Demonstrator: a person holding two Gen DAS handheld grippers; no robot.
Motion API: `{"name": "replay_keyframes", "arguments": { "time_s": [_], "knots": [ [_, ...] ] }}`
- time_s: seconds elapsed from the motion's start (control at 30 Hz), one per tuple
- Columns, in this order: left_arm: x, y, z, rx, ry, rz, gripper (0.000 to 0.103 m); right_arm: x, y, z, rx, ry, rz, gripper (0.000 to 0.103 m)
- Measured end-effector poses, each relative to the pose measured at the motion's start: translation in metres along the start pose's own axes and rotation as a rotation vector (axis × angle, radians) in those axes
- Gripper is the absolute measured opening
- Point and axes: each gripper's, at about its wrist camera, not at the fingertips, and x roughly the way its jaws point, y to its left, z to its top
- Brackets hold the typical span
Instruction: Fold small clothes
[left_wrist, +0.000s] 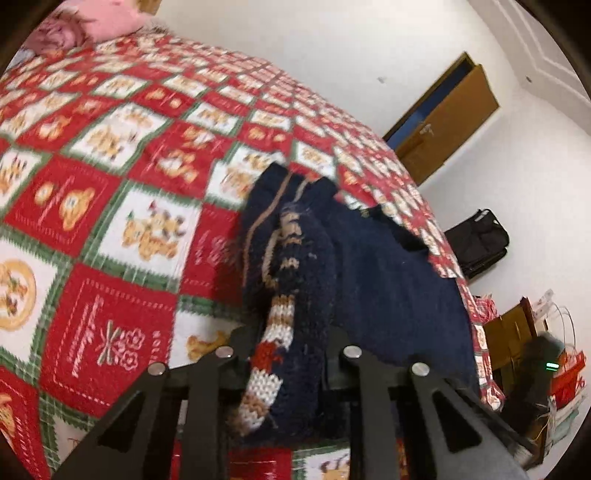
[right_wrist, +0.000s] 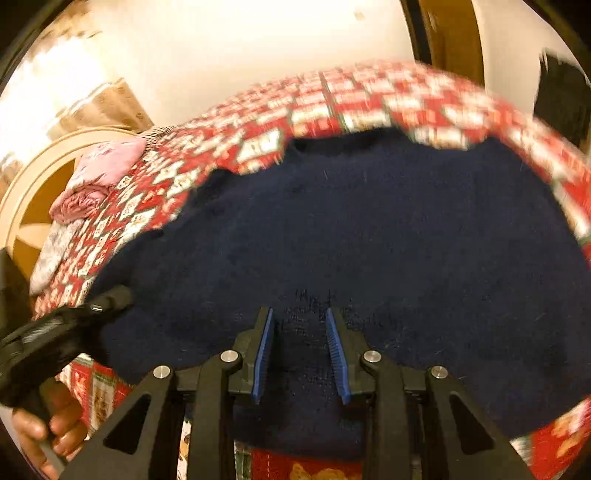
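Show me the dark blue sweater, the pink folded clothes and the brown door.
dark blue sweater (right_wrist: 369, 229), right wrist view, on its flat plain back.
pink folded clothes (right_wrist: 99, 173), right wrist view, on the top piece of the pile.
brown door (left_wrist: 450, 118), left wrist view, on its wooden panel.

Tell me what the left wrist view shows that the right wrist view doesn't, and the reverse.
Left wrist only: the left tool shut on the sweater's patterned knit sleeve, and a black bag by the wall. Right wrist only: the right tool open over plain navy fabric, and the person's hand. Both: navy sweater, Christmas quilt, pink clothes.
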Motion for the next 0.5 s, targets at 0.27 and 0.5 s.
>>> {"name": "replay_keyframes", "arguments": {
  "time_s": [0.27,0.5],
  "knots": [
    [-0.002,-0.026,0.011,0.058,-0.027,-0.003,0.023,-0.009,-0.016,0.002,0.088,-0.005,0.095,0.031],
    [-0.004,-0.073,0.009,0.179,-0.053,-0.03,0.021,-0.002,-0.036,0.001,0.187,-0.002,0.213,0.031]
  ]
}}
